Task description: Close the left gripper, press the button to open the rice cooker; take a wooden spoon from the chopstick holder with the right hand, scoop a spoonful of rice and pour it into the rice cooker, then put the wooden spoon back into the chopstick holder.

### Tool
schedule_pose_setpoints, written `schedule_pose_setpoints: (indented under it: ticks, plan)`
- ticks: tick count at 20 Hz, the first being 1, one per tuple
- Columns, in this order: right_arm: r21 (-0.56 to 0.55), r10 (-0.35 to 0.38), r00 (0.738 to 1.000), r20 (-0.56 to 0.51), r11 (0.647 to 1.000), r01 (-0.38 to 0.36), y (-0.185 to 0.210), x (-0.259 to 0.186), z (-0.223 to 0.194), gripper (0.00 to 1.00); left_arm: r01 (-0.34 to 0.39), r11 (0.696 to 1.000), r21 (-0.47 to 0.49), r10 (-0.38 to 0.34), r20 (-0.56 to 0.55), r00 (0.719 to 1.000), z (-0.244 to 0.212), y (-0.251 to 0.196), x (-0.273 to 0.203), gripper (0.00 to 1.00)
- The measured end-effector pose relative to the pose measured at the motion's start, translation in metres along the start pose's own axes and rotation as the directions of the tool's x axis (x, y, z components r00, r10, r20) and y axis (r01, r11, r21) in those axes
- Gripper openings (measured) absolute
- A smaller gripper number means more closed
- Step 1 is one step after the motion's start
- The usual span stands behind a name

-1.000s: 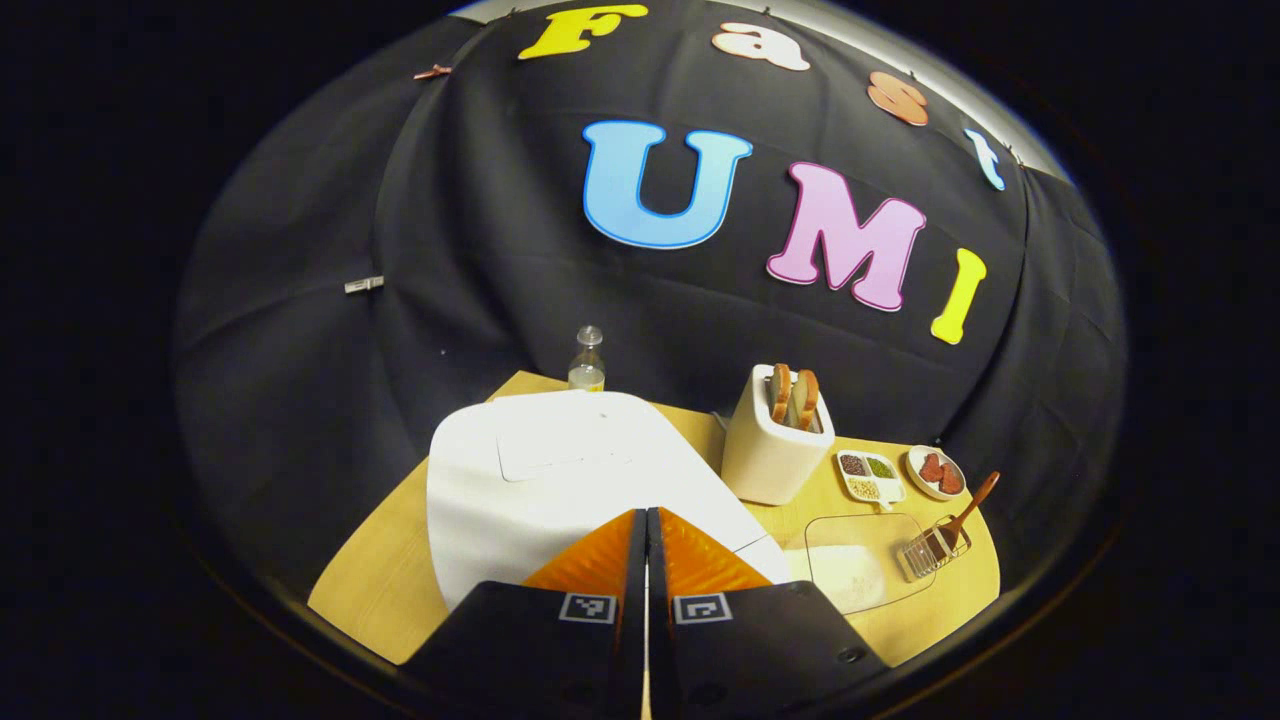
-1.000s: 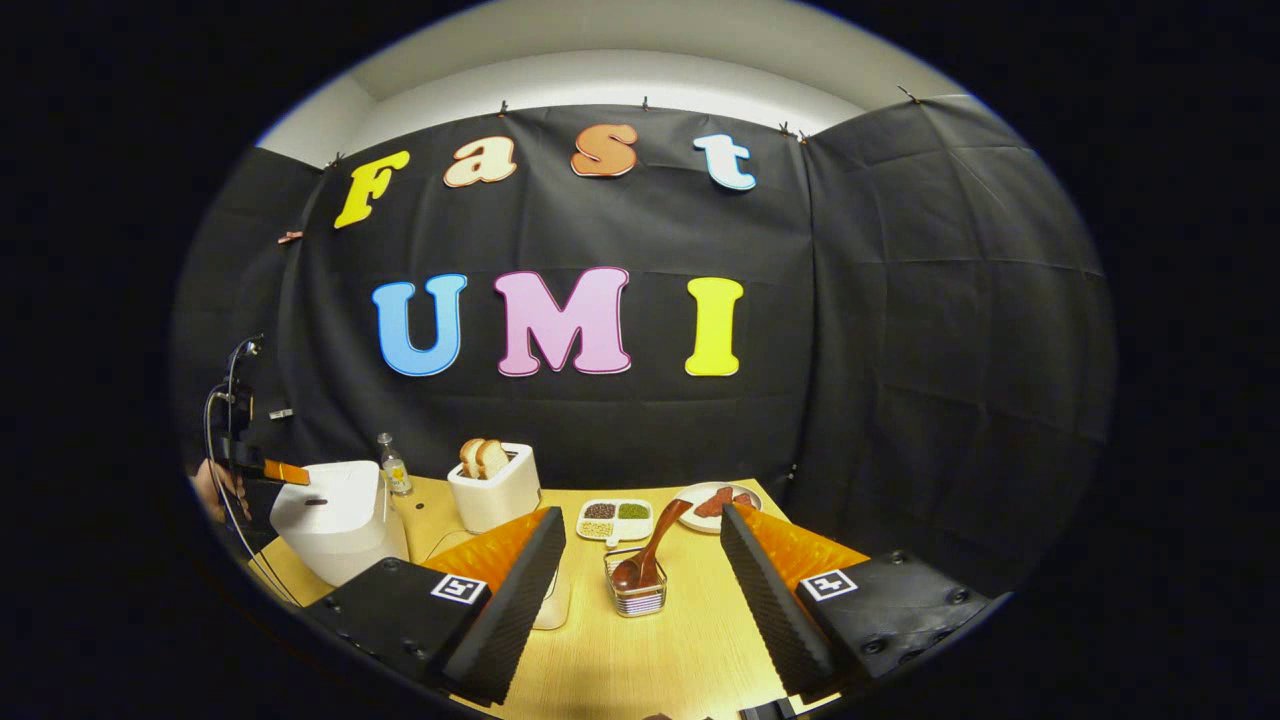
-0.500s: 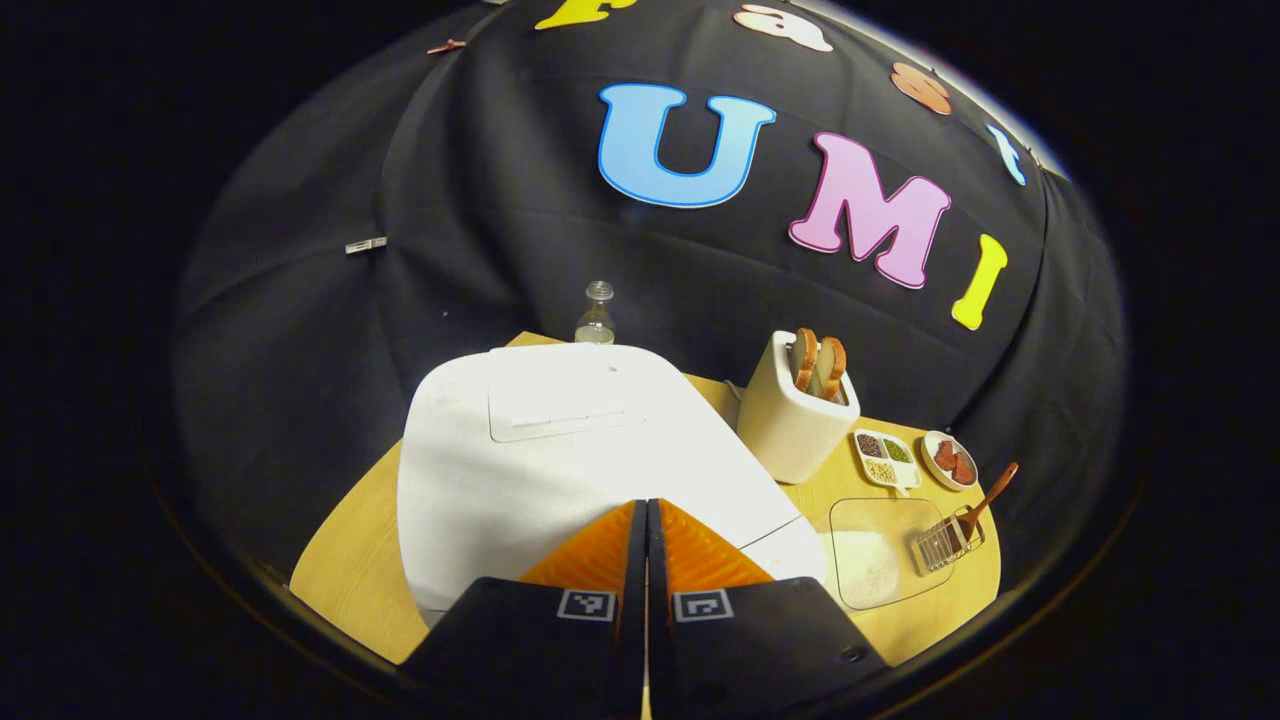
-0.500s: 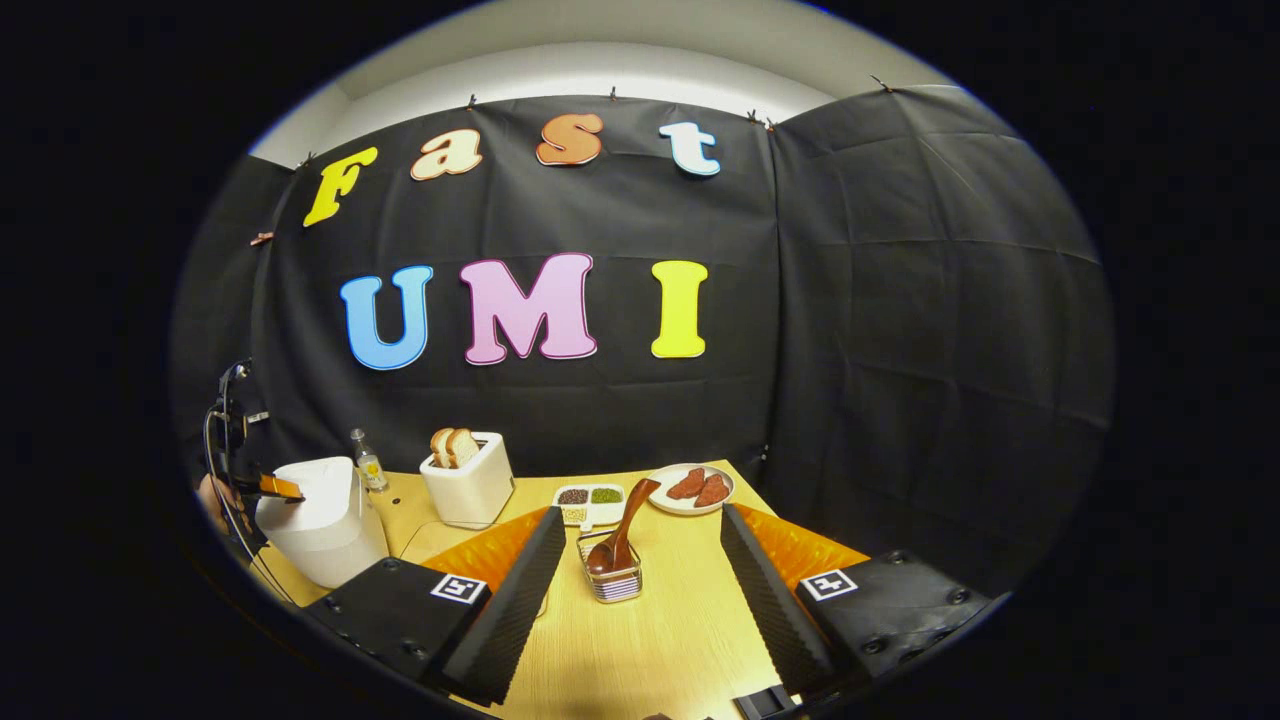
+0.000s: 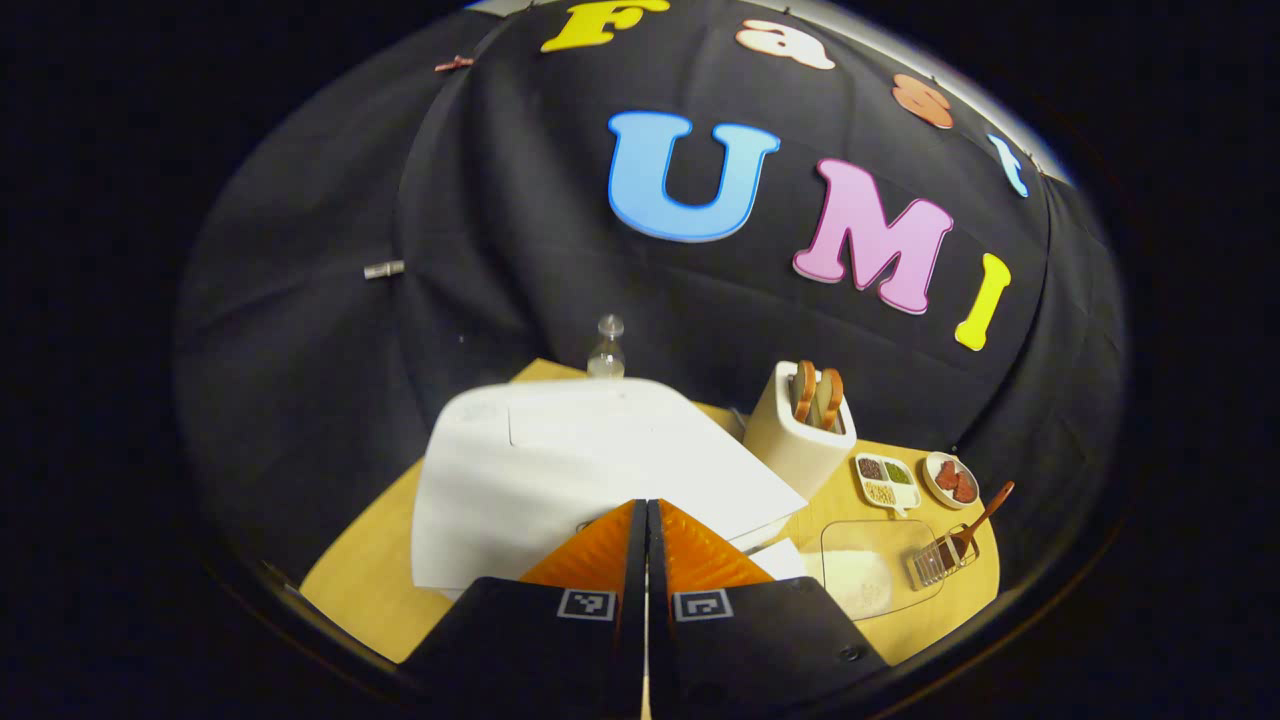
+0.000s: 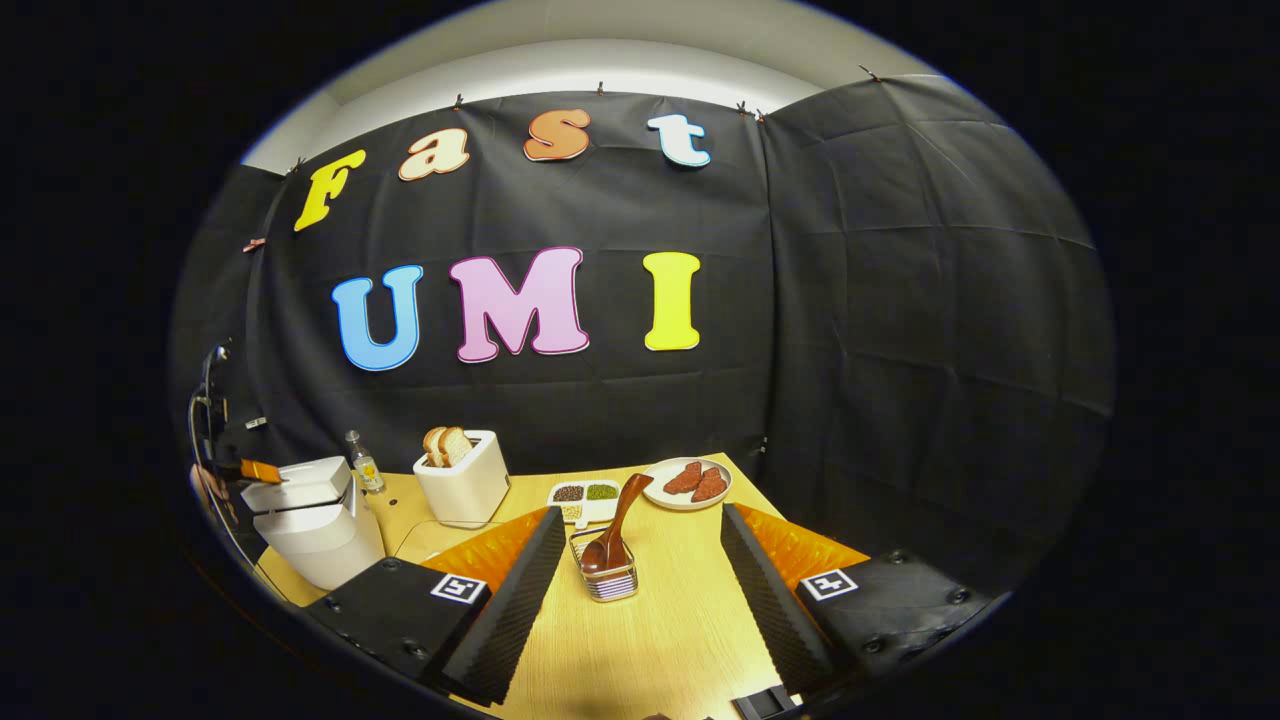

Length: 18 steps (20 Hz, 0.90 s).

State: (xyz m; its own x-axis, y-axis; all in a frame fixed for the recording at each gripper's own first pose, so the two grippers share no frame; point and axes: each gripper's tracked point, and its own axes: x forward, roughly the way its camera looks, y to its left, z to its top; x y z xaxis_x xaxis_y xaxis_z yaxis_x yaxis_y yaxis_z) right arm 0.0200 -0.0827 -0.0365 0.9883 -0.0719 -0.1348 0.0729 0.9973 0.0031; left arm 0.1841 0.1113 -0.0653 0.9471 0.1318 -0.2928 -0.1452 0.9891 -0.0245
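Note:
The white rice cooker (image 5: 590, 460) stands just beyond my left gripper (image 5: 645, 506), which is shut with its tips at the cooker's front edge. Its lid is lifted a little, and a gap shows along the front. The right gripper view shows the rice cooker (image 6: 312, 520) at far left with the lid ajar and the left gripper (image 6: 260, 470) at its top. My right gripper (image 6: 641, 514) is open above the table, with the wire chopstick holder (image 6: 608, 578) and its wooden spoon (image 6: 622, 510) just ahead between the fingers, untouched. A clear dish of rice (image 5: 862, 578) lies beside the chopstick holder (image 5: 938, 563).
A white toaster (image 6: 462, 485) with bread slices stands behind the rice dish, and a small bottle (image 6: 362, 463) is near the cooker. A divided dish of grains (image 6: 585, 493) and a plate of reddish slices (image 6: 690, 482) sit at the table's far side. The black cloth wall lies close behind.
The cooker's lid has popped up from shut to slightly ajar. The left gripper has stayed shut. The right gripper has kept open and shifted so the holder sits a little more to its left.

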Motion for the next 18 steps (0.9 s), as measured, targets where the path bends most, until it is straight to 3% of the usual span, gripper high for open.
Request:
schedule_pose_setpoints:
  ticks: [5, 12, 16, 18]
  plan:
    - [-0.007, 0.031, 0.999, 0.014, 1.000, -0.031, -0.001, 0.018, 0.006, 0.98, -0.045, 0.996, 0.076, 0.032, 0.161, 0.986, 0.048, -0.014, -0.061, 0.07]
    - [-0.018, 0.109, 0.994, -0.018, 0.994, -0.110, 0.007, 0.048, -0.002, 0.98, -0.011, 1.000, -0.006, 0.012, 0.149, 0.989, 0.011, -0.049, -0.140, 0.09]
    - [0.001, 0.145, 0.988, -0.061, 0.989, -0.145, 0.006, 0.075, -0.016, 0.98, -0.056, 0.998, -0.033, 0.059, 0.128, 0.990, -0.016, -0.058, -0.165, 0.23]
    - [0.023, 0.161, 0.983, -0.086, 0.987, -0.160, 0.005, 0.089, -0.025, 0.98, -0.057, 0.997, -0.056, 0.064, 0.126, 0.990, -0.029, -0.068, -0.170, 0.38]
